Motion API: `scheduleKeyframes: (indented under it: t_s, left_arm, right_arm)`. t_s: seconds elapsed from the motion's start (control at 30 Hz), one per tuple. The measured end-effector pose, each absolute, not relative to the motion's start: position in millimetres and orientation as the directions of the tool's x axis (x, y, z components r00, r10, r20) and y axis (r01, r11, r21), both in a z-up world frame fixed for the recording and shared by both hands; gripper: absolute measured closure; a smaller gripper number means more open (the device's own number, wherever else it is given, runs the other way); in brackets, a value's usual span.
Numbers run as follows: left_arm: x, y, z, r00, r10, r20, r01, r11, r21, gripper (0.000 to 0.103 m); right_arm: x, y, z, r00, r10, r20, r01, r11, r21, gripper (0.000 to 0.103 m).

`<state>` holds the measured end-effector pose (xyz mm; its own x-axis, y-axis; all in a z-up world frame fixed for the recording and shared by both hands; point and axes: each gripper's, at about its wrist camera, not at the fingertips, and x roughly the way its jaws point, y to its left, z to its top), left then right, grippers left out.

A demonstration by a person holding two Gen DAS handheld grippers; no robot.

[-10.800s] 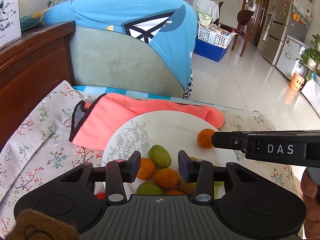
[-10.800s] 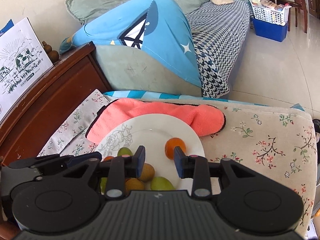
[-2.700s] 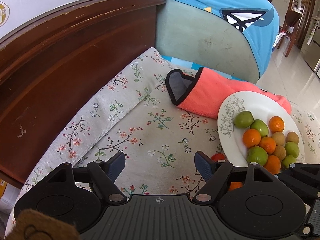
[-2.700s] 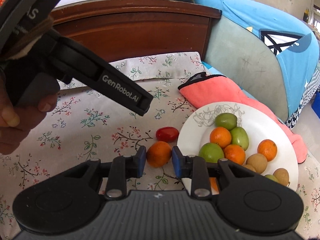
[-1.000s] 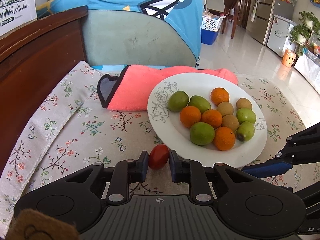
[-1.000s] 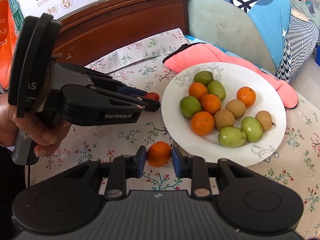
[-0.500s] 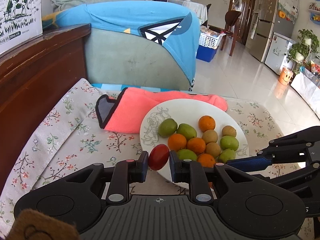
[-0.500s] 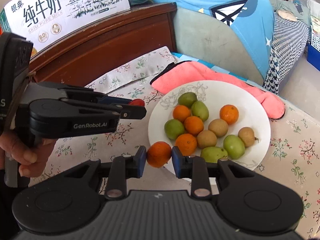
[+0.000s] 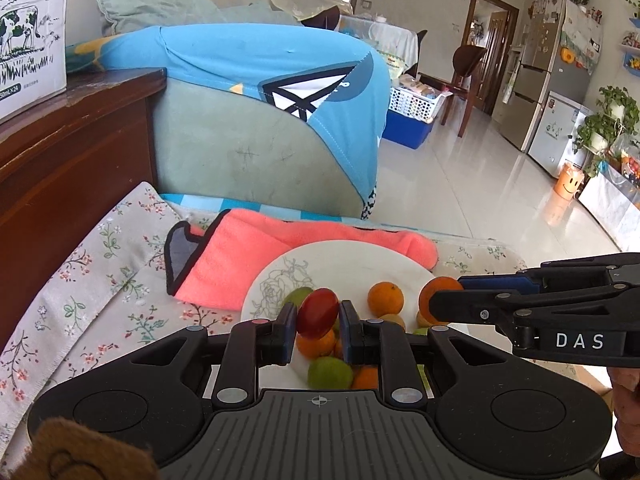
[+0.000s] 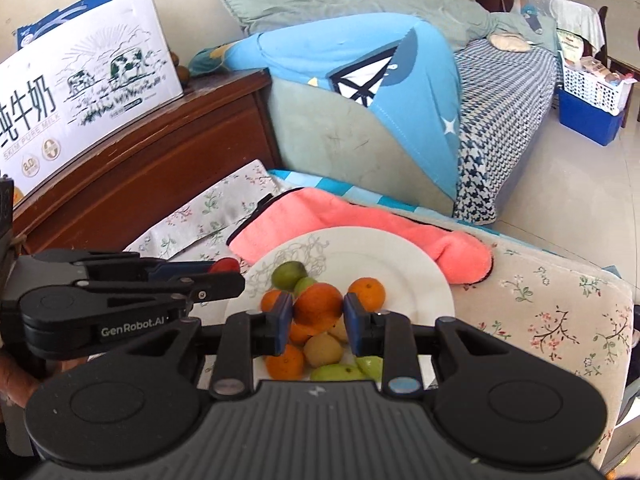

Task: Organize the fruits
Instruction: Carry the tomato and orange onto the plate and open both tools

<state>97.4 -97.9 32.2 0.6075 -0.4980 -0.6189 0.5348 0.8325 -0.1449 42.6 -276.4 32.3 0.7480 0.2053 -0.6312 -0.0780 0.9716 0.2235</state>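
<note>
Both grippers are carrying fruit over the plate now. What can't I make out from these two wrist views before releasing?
- Near rim of the white plate: hidden in both views by the gripper bodies.
- Fruit pile: partly covered by the orange in the right gripper, and in the left view by the red tomato in the left gripper; no full count.
- Height of either fruit above the plate: cannot tell.
</note>
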Motion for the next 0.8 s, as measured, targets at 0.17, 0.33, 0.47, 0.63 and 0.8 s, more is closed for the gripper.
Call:
scheduleKeyframes:
  t_s: [0.17,0.33,0.47,0.63,0.8]
  left_arm:
    - [102.7,-113.0,29.9,0.617,-0.504,-0.604,0.535,0.832,-0.148,0.083]
    - [106.0,-126.7,25.5,0.617,-0.517,-0.593,0.546,0.824,-0.150,0.083]
    - [108.3,-135.4,20.6,0.611,-0.523,-0.593,0.557,0.818,-0.148,0.083]
    - [113.0,-140.7,14.4,0.608,-0.517,-0.602,0.549,0.822,-0.151,0.083]
    - [113.3,-141.9,11.7,0.611,-0.499,-0.614,0.537,0.832,-0.142,0.083]
  right_arm:
    - [48.4,-288.4,28.4,0.762,0.145,-0.631,-0.009,0.977,0.213,0.075]
    - [54.2,-293.2,23.1,0.762,0.113,-0.637,0.037,0.975,0.218,0.075]
    - [58.8,-294.9,17.4,0.755,0.099,-0.648,0.064,0.973,0.223,0.075]
    - [63.1,-295.7,10.4,0.748,0.084,-0.658,0.085,0.971,0.221,0.075]
    - [67.1,-297.8,4.6,0.743,0.091,-0.663,0.104,0.963,0.249,0.074]
